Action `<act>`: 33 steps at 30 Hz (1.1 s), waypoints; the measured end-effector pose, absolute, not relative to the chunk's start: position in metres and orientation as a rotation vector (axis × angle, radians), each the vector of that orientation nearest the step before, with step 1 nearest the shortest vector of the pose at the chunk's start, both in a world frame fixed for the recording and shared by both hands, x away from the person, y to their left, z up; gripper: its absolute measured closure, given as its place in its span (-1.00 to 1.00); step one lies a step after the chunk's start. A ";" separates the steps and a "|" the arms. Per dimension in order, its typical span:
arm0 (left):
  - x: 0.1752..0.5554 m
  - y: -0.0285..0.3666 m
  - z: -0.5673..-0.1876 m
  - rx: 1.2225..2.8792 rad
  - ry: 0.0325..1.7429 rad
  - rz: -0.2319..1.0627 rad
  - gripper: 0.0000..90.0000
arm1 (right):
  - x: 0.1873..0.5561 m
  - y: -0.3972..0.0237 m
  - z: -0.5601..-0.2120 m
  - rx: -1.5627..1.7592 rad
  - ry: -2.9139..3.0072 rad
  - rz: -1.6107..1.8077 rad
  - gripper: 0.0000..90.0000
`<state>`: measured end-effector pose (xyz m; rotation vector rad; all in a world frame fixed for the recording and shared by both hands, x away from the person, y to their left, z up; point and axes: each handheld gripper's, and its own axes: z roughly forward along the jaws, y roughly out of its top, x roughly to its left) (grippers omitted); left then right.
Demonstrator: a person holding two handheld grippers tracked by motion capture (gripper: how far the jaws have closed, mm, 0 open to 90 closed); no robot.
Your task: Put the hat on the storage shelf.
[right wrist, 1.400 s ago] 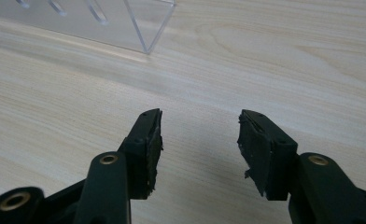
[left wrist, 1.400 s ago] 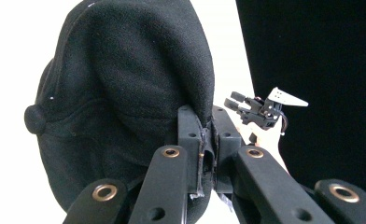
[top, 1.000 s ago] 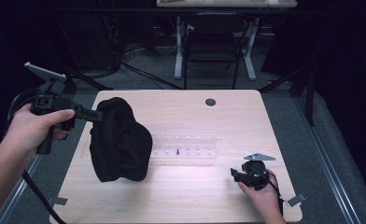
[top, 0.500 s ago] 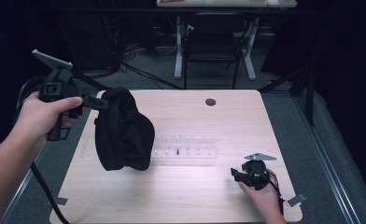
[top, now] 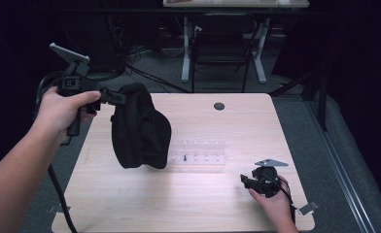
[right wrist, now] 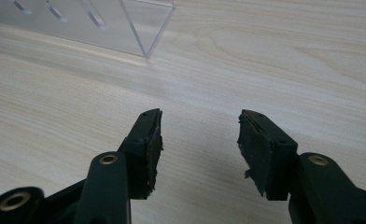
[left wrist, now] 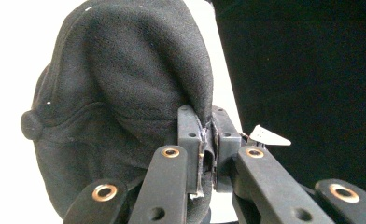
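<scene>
Lifted higher off the table (top: 188, 204) since a second ago, black hat (top: 140, 128) hangs pinched in shut left gripper (top: 115, 97); right gripper (top: 244, 180) rests open, empty near clear rack (top: 198, 151); placing remains.

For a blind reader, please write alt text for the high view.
The left gripper holds a black fleece hat lifted over a wooden table. The right gripper rests open near a clear plastic rack.
</scene>
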<state>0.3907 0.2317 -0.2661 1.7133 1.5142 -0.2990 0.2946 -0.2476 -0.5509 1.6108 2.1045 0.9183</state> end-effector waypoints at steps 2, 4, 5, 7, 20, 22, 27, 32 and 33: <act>0.392 0.228 -0.266 1.712 1.515 -0.296 0.89 | 0.295 -0.248 -0.551 1.612 2.102 0.913 0.08; 0.395 0.223 -0.266 1.712 1.515 -0.298 0.89 | 0.295 -0.248 -0.551 1.616 2.093 0.920 0.08; 0.395 0.223 -0.266 1.712 1.515 -0.298 0.89 | 0.295 -0.248 -0.551 1.616 2.093 0.920 0.08; 0.399 0.217 -0.266 1.716 1.513 -0.300 0.89 | 0.295 -0.248 -0.551 1.616 2.094 0.924 0.08; 0.410 0.193 -0.269 1.732 1.509 -0.311 0.89 | 0.295 -0.250 -0.551 1.616 2.098 0.929 0.08; 0.412 0.191 -0.270 1.734 1.503 -0.315 0.89 | 0.295 -0.250 -0.551 1.616 2.098 0.933 0.08; 0.416 0.186 -0.273 1.727 1.509 -0.318 0.89 | 0.295 -0.251 -0.550 1.618 2.096 0.943 0.08; 0.420 0.182 -0.276 1.718 1.523 -0.310 0.89 | 0.295 -0.251 -0.550 1.623 2.093 0.946 0.08; 0.420 0.181 -0.276 1.716 1.523 -0.313 0.89 | 0.295 -0.251 -0.550 1.624 2.090 0.945 0.08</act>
